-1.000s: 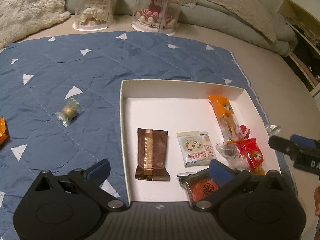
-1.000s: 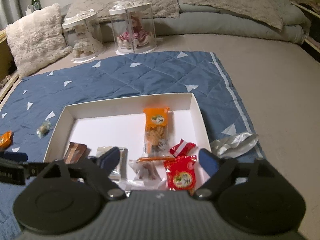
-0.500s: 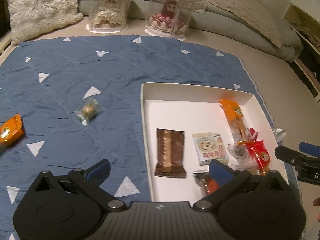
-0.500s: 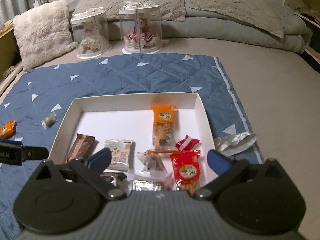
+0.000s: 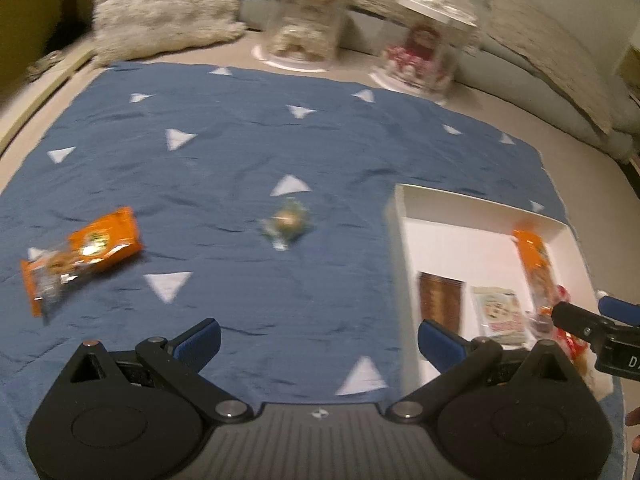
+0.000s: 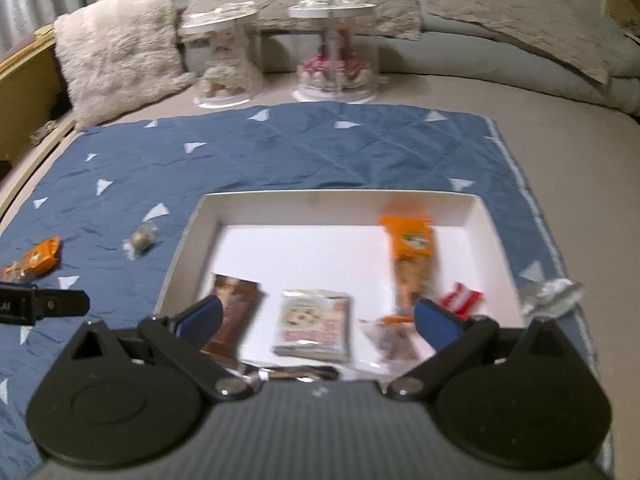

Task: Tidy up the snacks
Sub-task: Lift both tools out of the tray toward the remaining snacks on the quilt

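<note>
A white tray [image 6: 496, 236] on the blue quilt holds several snacks: a brown bar [image 6: 234, 314], a pale packet [image 6: 316, 326], an orange packet [image 6: 412, 256] and a red-white candy [image 6: 462, 298]. Outside it lie a small gold candy [image 5: 286, 222] and an orange snack packet [image 5: 86, 250]. My left gripper [image 5: 318, 338] is open and empty above the quilt, left of the tray [image 5: 400, 240]. My right gripper [image 6: 316, 320] is open and empty over the tray's near edge.
A crumpled silver wrapper [image 6: 550, 296] lies right of the tray. Two clear domes with dolls [image 6: 332, 52] and a fluffy pillow [image 6: 116, 48] stand beyond the quilt [image 5: 224, 160]. Grey bedding lies at the back.
My left gripper has swung left, away from the tray, bringing the gold candy and orange packet into the middle of its view. My right gripper has pulled back slightly from the tray.
</note>
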Available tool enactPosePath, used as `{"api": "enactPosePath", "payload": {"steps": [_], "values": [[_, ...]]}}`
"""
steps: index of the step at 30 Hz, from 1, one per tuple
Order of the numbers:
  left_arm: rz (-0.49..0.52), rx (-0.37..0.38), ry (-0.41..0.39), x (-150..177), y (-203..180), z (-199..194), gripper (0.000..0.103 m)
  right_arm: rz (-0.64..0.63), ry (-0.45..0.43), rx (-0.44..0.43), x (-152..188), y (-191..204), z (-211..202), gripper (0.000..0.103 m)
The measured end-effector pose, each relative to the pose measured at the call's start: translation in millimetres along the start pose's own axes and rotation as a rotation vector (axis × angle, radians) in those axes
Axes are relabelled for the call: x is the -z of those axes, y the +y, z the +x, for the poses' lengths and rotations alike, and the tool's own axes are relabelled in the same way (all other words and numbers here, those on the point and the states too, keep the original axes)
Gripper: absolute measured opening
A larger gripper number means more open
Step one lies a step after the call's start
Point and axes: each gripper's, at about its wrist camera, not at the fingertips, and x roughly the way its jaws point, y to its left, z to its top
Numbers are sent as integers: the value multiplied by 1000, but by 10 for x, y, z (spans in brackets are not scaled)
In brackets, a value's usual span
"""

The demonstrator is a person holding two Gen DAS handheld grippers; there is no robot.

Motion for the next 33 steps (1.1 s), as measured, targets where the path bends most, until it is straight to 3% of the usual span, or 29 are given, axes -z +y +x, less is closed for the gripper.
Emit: {"api": "enactPosePath", "payload": {"steps": [11, 19, 23, 33], "values": [[-112, -79, -38, 28, 758, -162, 103, -64, 10, -91, -125, 624, 205, 102], [-222, -77, -103, 61, 1234, -275, 103, -114, 6, -144, -170, 1052, 357, 102], [-282, -112, -147, 38, 1427, -307, 103, -122, 1, -173, -206, 1227, 450, 102], [-426, -167, -172, 23, 1930, -150, 103, -169, -52, -261, -276, 1586, 738, 103]]}}
